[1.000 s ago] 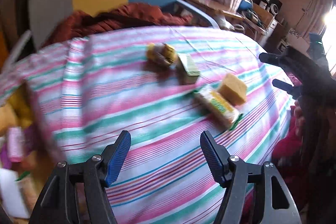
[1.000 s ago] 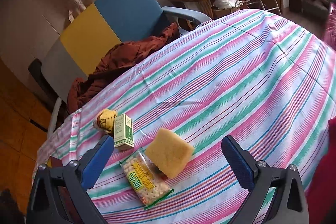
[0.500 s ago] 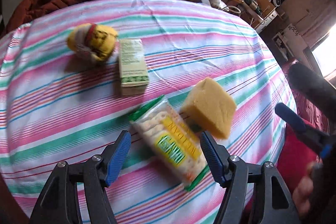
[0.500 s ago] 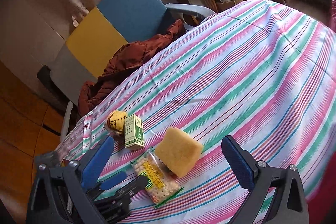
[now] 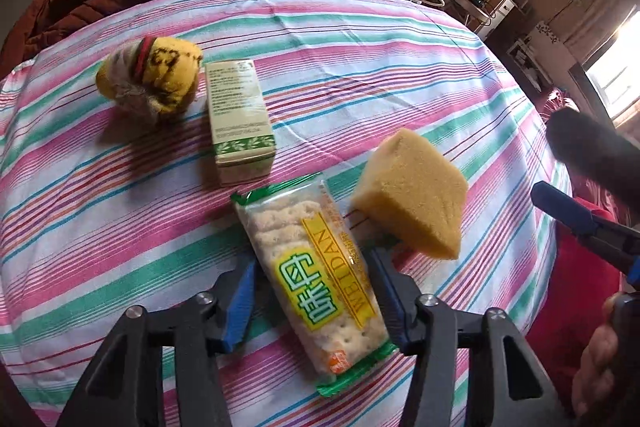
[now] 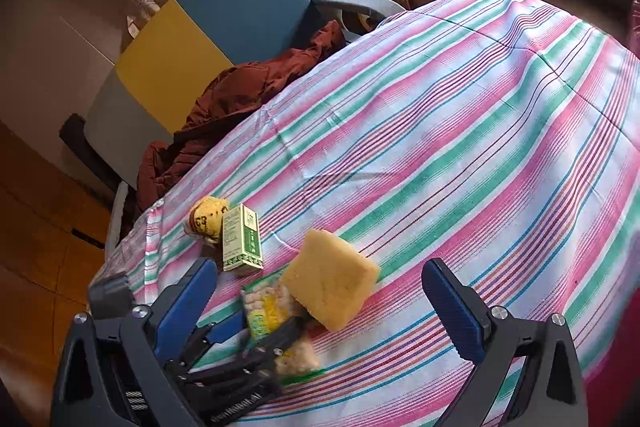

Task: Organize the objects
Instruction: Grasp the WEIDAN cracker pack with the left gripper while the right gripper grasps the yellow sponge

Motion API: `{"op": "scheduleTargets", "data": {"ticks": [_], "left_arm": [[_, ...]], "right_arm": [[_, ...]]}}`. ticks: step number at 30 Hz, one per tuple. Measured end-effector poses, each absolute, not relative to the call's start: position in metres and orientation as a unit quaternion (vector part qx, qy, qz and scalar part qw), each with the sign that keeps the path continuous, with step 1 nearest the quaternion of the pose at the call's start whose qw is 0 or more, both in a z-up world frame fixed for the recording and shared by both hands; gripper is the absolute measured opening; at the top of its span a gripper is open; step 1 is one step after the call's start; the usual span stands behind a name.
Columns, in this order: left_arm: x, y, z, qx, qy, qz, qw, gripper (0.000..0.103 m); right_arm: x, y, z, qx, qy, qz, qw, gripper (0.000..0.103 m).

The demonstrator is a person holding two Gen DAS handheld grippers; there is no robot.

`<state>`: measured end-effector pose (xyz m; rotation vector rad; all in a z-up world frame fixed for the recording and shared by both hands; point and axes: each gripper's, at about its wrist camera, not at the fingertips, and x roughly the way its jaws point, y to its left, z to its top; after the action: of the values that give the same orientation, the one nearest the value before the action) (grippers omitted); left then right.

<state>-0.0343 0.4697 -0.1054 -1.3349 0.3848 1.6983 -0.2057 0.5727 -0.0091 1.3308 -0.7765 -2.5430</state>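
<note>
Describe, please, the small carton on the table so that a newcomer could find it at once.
On the striped tablecloth, four things lie in a loose row. The small carton lies flat between the yellow plush toy and the cracker packet. It alone is a rigid box, cream with a green leaf band.

Left wrist camera looks steeply down, close over the crackers (image 5: 316,279). Right wrist camera sits farther back, shallower; both share crackers, sponge (image 6: 330,285), box (image 5: 240,121).

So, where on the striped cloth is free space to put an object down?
Free: the wide cloth to the right of the sponge, up to the far edge. Crowded: the near-left corner, with plush toy, green box and cracker pack close together.
</note>
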Motion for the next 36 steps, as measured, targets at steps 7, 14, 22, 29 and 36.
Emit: {"op": "scheduleTargets", "data": {"ticks": [7, 14, 22, 29, 36], "left_arm": [[-0.031, 0.433, -0.1, -0.53, 0.15, 0.693, 0.465, 0.042], [-0.019, 0.377, -0.099, -0.516, 0.139, 0.699, 0.475, 0.043], [-0.009, 0.347, -0.097, -0.5, 0.144, 0.698, 0.491, 0.044], [-0.007, 0.358, -0.093, -0.493, 0.181, 0.714, 0.462, 0.064], [0.0, 0.362, -0.102, -0.468, 0.214, 0.732, 0.446, 0.08]], "right_arm": [[-0.212, 0.562, -0.02, 0.48, -0.211, -0.849, 0.069, 0.103], [-0.219, 0.535, -0.026, 0.498, -0.117, -0.856, 0.071, 0.103], [-0.217, 0.503, -0.034, 0.502, 0.014, -0.862, 0.069, 0.103], [-0.223, 0.492, -0.039, 0.52, 0.069, -0.847, 0.08, 0.103], [-0.232, 0.481, -0.054, 0.527, 0.114, -0.835, 0.109, 0.087]]}}
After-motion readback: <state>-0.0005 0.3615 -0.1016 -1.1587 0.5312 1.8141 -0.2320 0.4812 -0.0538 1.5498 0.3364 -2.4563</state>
